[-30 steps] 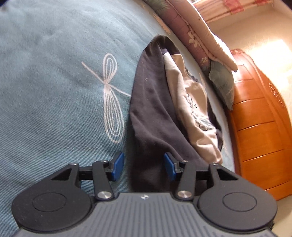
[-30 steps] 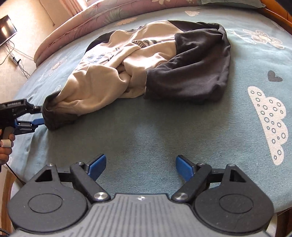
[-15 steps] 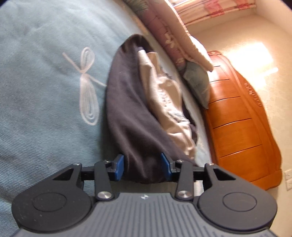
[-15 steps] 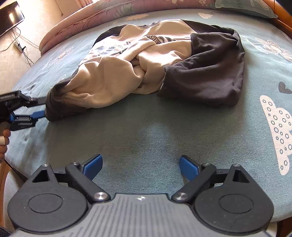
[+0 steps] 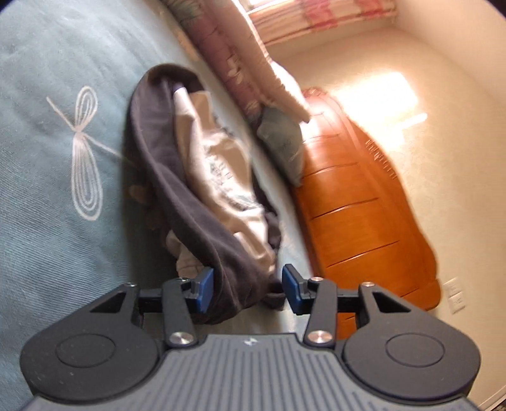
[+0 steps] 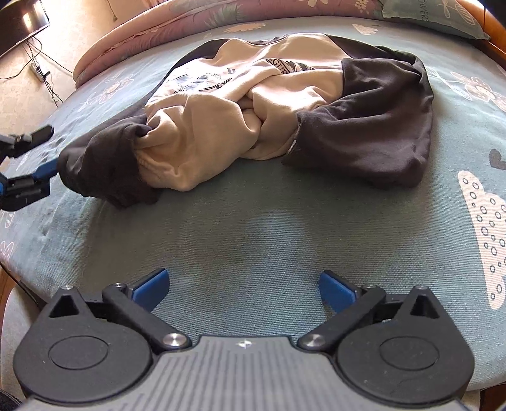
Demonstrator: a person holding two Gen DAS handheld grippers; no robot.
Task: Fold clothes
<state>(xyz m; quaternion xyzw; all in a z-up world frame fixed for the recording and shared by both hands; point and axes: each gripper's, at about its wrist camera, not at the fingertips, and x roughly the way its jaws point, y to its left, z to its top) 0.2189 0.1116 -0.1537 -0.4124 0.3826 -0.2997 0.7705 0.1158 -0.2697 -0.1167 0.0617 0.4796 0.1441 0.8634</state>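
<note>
Left tongs astride sweatshirt on bedspread.

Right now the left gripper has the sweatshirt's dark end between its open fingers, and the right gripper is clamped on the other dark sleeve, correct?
Not quite. The right gripper holds nothing: in the right wrist view its fingers are wide open over bare bedspread, well short of the sweatshirt. The left gripper does straddle the dark end, still open.

Pillow: "OWERS"; sweatshirt print: partly legible.
</note>
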